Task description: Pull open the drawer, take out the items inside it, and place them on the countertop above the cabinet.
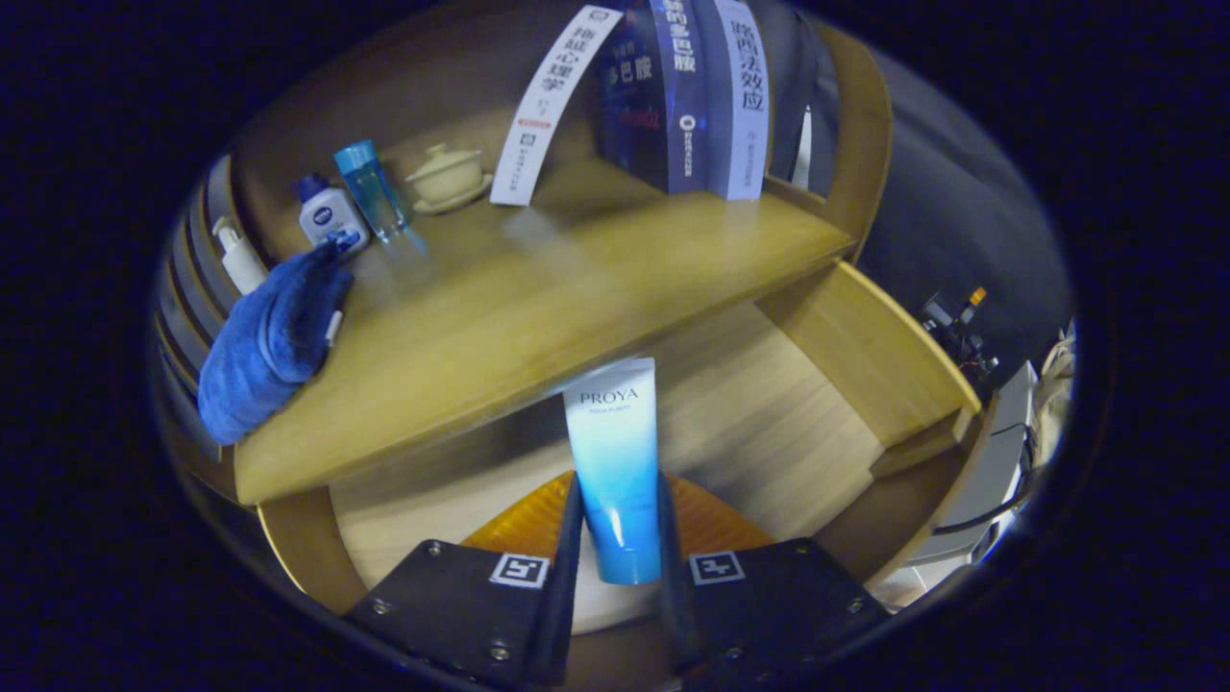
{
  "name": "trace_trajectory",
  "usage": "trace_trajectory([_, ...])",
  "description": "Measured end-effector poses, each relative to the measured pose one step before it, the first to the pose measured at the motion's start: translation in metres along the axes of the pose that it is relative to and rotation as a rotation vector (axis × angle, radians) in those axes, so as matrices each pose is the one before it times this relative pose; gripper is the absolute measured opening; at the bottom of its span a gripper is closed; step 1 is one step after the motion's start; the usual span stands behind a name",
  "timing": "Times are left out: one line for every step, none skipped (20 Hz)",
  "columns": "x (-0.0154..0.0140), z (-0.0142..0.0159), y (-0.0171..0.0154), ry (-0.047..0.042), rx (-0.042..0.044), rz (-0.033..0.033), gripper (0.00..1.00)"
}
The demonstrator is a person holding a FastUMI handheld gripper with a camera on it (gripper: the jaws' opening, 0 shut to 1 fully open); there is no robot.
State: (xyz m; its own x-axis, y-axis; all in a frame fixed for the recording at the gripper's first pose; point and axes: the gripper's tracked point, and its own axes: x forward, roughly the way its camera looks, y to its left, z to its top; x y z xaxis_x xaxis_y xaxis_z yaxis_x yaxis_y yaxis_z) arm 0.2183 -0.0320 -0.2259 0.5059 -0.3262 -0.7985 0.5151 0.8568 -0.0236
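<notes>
My gripper is shut on a white-to-blue squeeze tube, which stands upright between the fingers with its cap end down. It hangs over the pulled-out drawer, whose pale wooden floor and side walls spread below. Beyond the tube runs the wooden countertop. On the countertop's left end lie a folded blue towel, a small white bottle with a blue cap, a clear blue bottle and a white pump bottle.
A lidded ceramic cup on a saucer and several upright books stand at the back of the countertop. The drawer's right wall juts out beside the tube. Grey equipment with wires sits off to the right.
</notes>
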Motion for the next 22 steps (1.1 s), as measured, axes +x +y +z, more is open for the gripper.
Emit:
trace_trajectory([-0.00666, 0.00301, -0.00140, -0.01261, -0.00721, -0.01056, 0.39])
trace_trajectory([-0.00531, 0.00343, -0.00131, -0.01078, -0.00582, -0.00851, 0.39])
trace_trajectory([-0.00446, 0.00011, -0.00059, -0.00405, -0.00611, -0.00987, 0.39])
trace_trajectory([-0.00440, -0.00030, -0.00217, -0.00022, -0.00914, -0.01126, 0.39])
trace_trajectory([-0.00219, -0.00074, 0.00065, -0.00167, -0.00363, -0.00857, 0.39])
trace_trajectory([-0.00211, -0.00210, 0.00010, 0.00140, 0.00019, -0.00209, 0.39])
trace_trajectory([-0.00183, -0.00352, -0.00089, 0.00516, 0.00280, -0.00342, 0.39])
trace_trajectory([-0.00269, -0.00334, -0.00280, 0.00489, 0.00271, -0.00871, 0.39])
trace_trajectory([-0.00268, -0.00333, -0.00307, 0.00358, -0.00373, -0.01414, 0.39])
trace_trajectory([-0.00365, -0.00172, -0.00359, -0.00174, -0.00844, -0.01254, 0.39])
trace_trajectory([-0.00363, -0.00110, -0.00238, -0.00484, -0.00383, -0.00794, 0.39])
trace_trajectory([-0.00446, 0.00051, -0.00223, -0.01116, -0.00053, -0.00300, 0.39])
trace_trajectory([-0.00438, 0.00146, -0.00227, -0.01218, 0.00660, -0.00254, 0.39])
trace_trajectory([-0.00615, 0.00201, -0.00229, -0.01163, 0.00791, -0.00276, 0.39])
trace_trajectory([-0.00562, 0.00101, -0.00421, -0.01195, 0.00542, -0.00777, 0.39])
trace_trajectory([-0.00590, -0.00022, -0.00360, -0.00849, 0.00277, -0.00450, 0.39])
trace_trajectory([-0.00800, 0.00354, 0.00069, -0.02506, 0.01512, 0.00979, 0.39])
trace_trajectory([-0.00539, 0.00143, -0.00301, -0.01612, 0.00494, -0.00407, 0.38])
trace_trajectory([-0.00461, 0.00508, -0.00568, -0.01846, -0.00392, -0.00971, 0.39])
trace_trajectory([-0.00623, 0.00562, -0.00219, -0.02597, -0.00411, 0.00011, 0.39])
trace_trajectory([-0.00578, 0.00827, 0.00094, -0.03116, 0.00065, 0.00958, 0.38])
trace_trajectory([-0.00496, 0.00689, 0.00101, -0.03136, 0.00133, 0.00865, 0.39])
